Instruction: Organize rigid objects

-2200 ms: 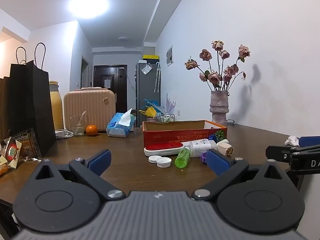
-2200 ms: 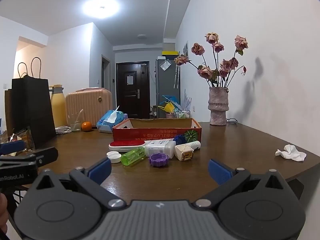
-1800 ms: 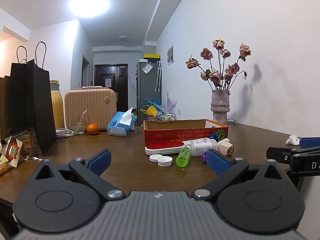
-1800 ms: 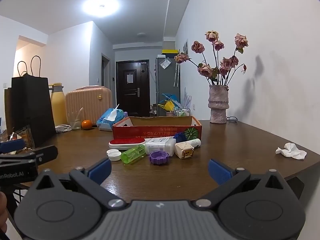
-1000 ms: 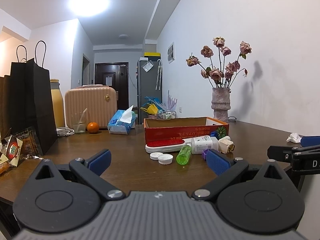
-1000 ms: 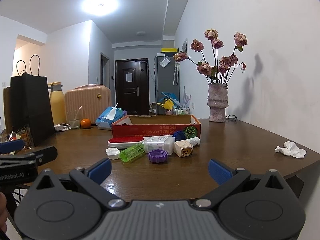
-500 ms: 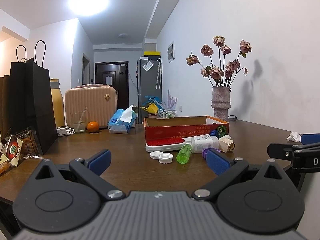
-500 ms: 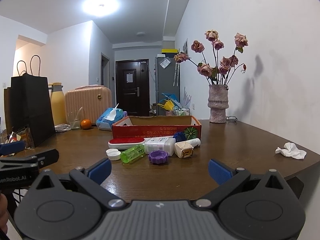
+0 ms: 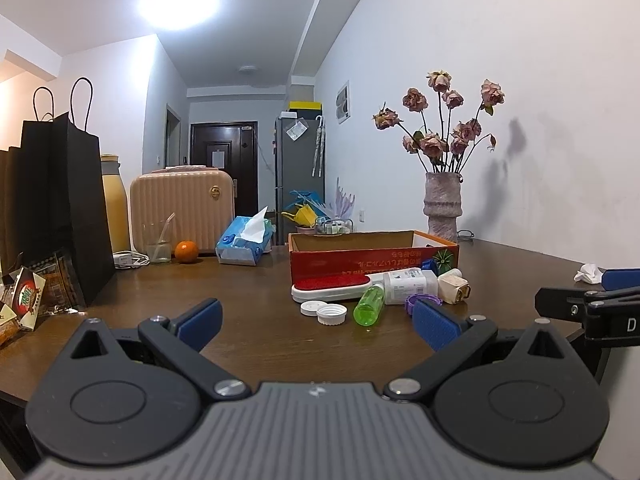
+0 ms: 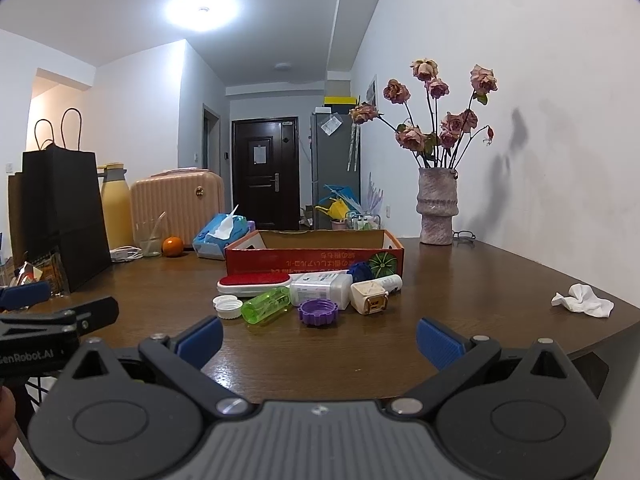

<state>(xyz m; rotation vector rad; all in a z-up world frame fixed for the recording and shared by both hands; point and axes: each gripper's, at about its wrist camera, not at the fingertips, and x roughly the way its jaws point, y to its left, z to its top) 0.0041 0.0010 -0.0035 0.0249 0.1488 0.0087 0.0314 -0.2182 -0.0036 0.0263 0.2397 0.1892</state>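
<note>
Brown wooden table [image 10: 460,304] runs down a narrow white room, wall on the right. Red cardboard box [image 10: 312,254] sits mid-table, open top, appears empty as far as visible. Loose clutter lies just in front of its near wall: red-topped white brush [image 10: 254,282], white bottle [image 10: 320,288] on its side, green bottle [image 10: 266,305] also lying down, long axis pointing roughly toward the grippers and slightly left. Purple cap [image 10: 318,312] beside it, two white caps [image 10: 227,306] to the left, cream cube-shaped item [image 10: 370,298] to the right.

Right gripper [image 10: 318,340] is spread wide, nothing held, facing the pile almost dead centre; purple cap is straight ahead, nearest. Left gripper [image 9: 316,322] is equally wide and empty; from it the pile lies ahead and to the right, white caps [image 9: 324,311] closest.

Nothing boxed yet, likely. Right gripper seems better lined up for the first pick.
</note>
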